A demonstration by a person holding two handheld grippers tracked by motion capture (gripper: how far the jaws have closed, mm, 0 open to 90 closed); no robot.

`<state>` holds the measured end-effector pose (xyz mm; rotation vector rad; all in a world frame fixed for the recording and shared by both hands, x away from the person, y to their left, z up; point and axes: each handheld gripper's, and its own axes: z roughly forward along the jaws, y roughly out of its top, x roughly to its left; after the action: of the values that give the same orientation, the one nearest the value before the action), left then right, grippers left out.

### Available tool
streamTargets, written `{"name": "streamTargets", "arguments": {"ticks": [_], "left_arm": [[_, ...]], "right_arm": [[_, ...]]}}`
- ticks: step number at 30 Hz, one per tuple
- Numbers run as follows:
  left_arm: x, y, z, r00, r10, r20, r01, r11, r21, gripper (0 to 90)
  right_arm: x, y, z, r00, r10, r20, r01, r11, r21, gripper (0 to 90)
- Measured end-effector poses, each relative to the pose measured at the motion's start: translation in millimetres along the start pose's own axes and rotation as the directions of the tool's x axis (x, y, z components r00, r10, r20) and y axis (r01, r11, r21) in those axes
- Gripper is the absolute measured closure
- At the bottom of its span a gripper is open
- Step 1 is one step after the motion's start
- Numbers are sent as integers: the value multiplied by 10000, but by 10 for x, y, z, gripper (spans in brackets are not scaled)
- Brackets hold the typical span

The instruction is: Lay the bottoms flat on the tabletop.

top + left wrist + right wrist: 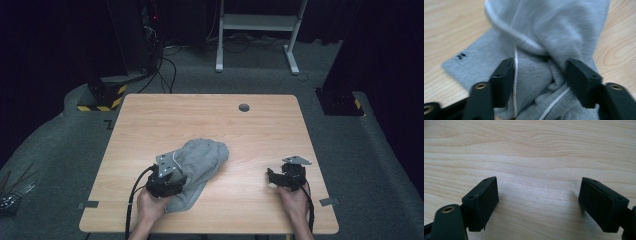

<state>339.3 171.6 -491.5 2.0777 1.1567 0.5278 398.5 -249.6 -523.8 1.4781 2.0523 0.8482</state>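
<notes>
The left gripper view brings out a white drawstring (515, 75) and a small dark logo (461, 56) on the grey hoodie (197, 167), bunched left of centre on the table (260, 125). The left gripper (167, 186) straddles a fold, jaws parted, cloth between them. The right gripper (276, 179) rests released over bare wood, well apart. A round grey plug (244, 107) sits near the far edge.

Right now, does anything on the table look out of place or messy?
Only the grey garment: it lies crumpled in a heap on the table, not flat. The open left gripper straddles a bunched fold.
</notes>
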Motion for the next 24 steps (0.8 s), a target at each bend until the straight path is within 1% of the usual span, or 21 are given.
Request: {"name": "streamTargets", "arguments": {"ticks": [1, 2, 4, 5, 6, 7, 8, 9, 10, 11, 12, 14, 15, 16, 17, 18, 19, 20, 21, 22, 24], "left_arm": [[-8, 8, 26, 9999, 91, 103, -91, 9999, 53, 510], [-15, 22, 46, 9995, 206, 236, -210, 9997, 155, 590], [-21, 64, 67, 9985, 433, 321, -443, 9986, 306, 728], [-18, 87, 60, 9980, 510, 361, -521, 9982, 286, 779], [-8, 110, 40, 9977, 536, 422, -545, 9983, 192, 807], [6, 132, 9, 9976, 524, 464, -525, 9986, 18, 821], [24, 153, -29, 9980, 429, 472, -421, 9989, -182, 829], [52, 174, -71, 9983, 287, 503, -267, 9988, -404, 832], [99, 196, -121, 9984, 28, 562, 12, 9975, -707, 834], [99, 196, -121, 9984, 28, 562, 12, 9975, -707, 836], [182, 232, -176, 9971, -368, 663, 436, 9937, -1037, 837], [286, 276, -200, 9958, -760, 510, 824, 9872, -1369, 838], [349, 290, -190, 9923, -1124, 524, 1192, 9811, -1523, 838], [349, 290, -190, 9923, -1124, 524, 1192, 9811, -1523, 837], [440, 299, -148, 9861, -1600, 459, 1653, 9736, -1575, 837], [535, 302, -26, 9788, -2048, 106, 2046, 9718, -1176, 833], [559, 295, 54, 9779, -2087, -157, 2068, 9750, -810, 826], [562, 283, 117, 9793, -1978, -432, 1954, 9793, -530, 814], [550, 267, 151, 9803, -1878, -618, 1854, 9818, -425, 791], [533, 253, 151, 9811, -1790, -740, 1760, 9833, -452, 749], [488, 228, 83, 9821, -1654, -904, 1596, 9848, -686, 632]], "right_arm": [[4, 0, -5, 10000, -24, -25, 24, 10000, -40, 244], [8, 0, -7, 9999, -111, -55, 110, 9999, -106, 283], [43, 4, -20, 9995, -236, -218, 232, 9995, -199, 423], [65, 4, -28, 9989, -342, -331, 335, 9992, -222, 473], [79, 4, -30, 9979, -495, -416, 484, 9985, -269, 504], [98, 1, -34, 9973, -535, -512, 521, 9982, -281, 532], [111, 1, -36, 9960, -648, -618, 631, 9976, -291, 556], [125, 1, -37, 9947, -708, -746, 686, 9972, -306, 574], [133, 2, -37, 9930, -780, -884, 754, 9966, -329, 586], [133, 2, -37, 9930, -780, -884, 754, 9966, -329, 586], [140, 3, -37, 9910, -852, -1029, 820, 9960, -355, 592], [133, 3, -34, 9908, -805, -1089, 770, 9964, -363, 592], [125, 2, -30, 9905, -799, -1121, 758, 9963, -408, 590], [125, 2, -30, 9905, -799, -1121, 758, 9963, -408, 590], [120, 0, -27, 9903, -758, -1168, 712, 9965, -431, 580], [107, 6, -19, 9887, -721, -1313, 667, 9968, -448, 560], [104, 9, -16, 9886, -693, -1338, 639, 9970, -444, 557], [103, 9, -16, 9884, -684, -1354, 629, 9970, -445, 555], [102, 8, -16, 9882, -690, -1364, 635, 9970, -444, 553], [103, 7, -18, 9883, -695, -1361, 641, 9970, -436, 551], [108, 5, -20, 9884, -715, -1337, 662, 9969, -433, 548]]}}
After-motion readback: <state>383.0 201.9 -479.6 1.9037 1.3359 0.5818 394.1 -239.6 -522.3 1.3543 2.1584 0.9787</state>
